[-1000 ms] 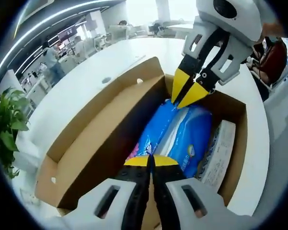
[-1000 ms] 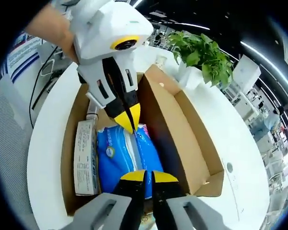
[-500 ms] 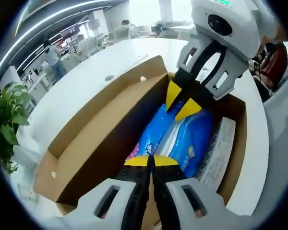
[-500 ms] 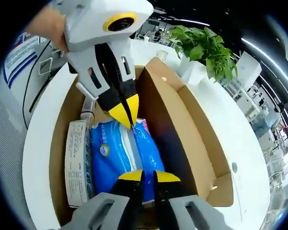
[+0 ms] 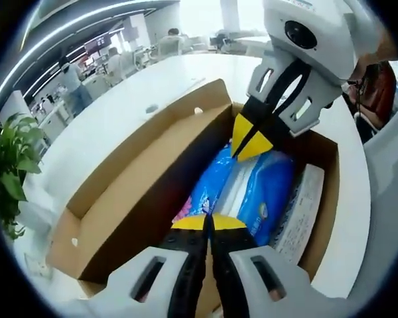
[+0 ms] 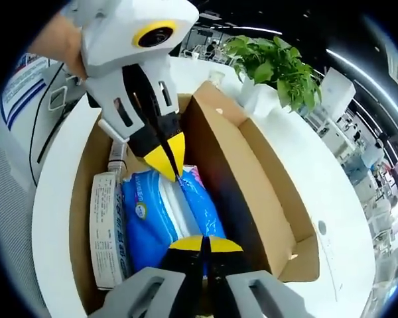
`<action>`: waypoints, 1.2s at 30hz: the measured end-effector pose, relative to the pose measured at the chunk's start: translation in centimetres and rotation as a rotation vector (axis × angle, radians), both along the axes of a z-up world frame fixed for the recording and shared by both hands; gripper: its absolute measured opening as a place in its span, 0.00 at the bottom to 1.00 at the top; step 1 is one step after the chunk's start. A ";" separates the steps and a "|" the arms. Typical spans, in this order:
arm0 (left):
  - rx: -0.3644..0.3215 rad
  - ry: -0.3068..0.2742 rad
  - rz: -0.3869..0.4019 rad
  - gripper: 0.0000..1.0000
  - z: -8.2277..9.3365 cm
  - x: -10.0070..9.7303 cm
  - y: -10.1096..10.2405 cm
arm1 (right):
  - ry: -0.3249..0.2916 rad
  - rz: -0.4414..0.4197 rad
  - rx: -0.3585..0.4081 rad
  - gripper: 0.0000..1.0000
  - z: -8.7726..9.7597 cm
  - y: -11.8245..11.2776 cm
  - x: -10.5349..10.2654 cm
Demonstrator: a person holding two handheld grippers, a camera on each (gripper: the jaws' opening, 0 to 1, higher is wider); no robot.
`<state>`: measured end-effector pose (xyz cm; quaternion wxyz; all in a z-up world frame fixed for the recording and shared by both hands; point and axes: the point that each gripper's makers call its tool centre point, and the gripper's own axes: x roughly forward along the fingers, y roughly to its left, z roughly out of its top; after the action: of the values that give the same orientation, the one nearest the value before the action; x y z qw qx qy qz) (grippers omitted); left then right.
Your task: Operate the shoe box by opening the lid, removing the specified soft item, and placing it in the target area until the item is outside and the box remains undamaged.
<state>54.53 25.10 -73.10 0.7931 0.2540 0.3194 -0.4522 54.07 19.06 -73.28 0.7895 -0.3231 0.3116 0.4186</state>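
Both grippers, left (image 5: 209, 222) and right (image 6: 199, 243), now pinched onto opposite ends of blue soft pack (image 6: 162, 215) inside open shoe box (image 5: 139, 165); right's jaws, parted 0.5 s ago, since closed. Looks ready to lift out. Print on pack and on white carton (image 6: 105, 228) too blurred to read.

the brown cardboard shoe box (image 5: 139, 179) (image 6: 265, 192) stands open on a white table, its lid folded back flat along one long side. inside lies the soft item, a blue plastic-wrapped pack (image 5: 255, 189) (image 6: 166, 215) with white panels and some pink at one end, lengthwise against the lid-side wall.
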 end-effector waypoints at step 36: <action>-0.028 -0.115 -0.009 0.00 5.8 0.5 -0.5 | -0.118 -0.007 0.046 0.00 6.2 -0.4 0.2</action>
<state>55.03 24.55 -67.32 0.8115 0.2701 0.2657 -0.4449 54.28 18.71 -67.03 0.8151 -0.3280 0.2560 0.4031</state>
